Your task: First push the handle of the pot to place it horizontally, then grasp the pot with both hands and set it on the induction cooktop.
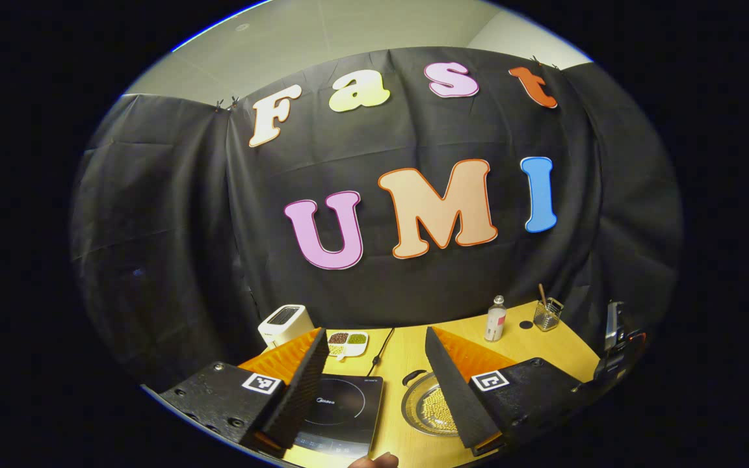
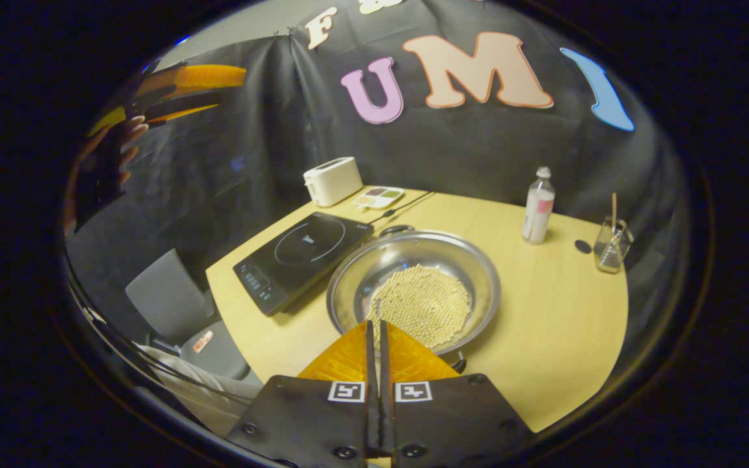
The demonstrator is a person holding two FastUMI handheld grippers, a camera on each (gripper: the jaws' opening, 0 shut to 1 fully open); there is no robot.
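Sitting on the yellow wooden tabletop just right of the black induction cooktop, the shallow steel pot of pale beans awaits both steps, right claw pressed together at its near rim, left claw spread above.

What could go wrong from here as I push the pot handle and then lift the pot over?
The pot is shallow and holds loose beans; an abrupt push or a tilted lift could spill them. The induction cooktop sits right beside the pot's rim, so a sideways push may knock the two together. The right gripper is shut above the near rim, while the left gripper is open and held high, so a two-handed grasp could come out uneven.
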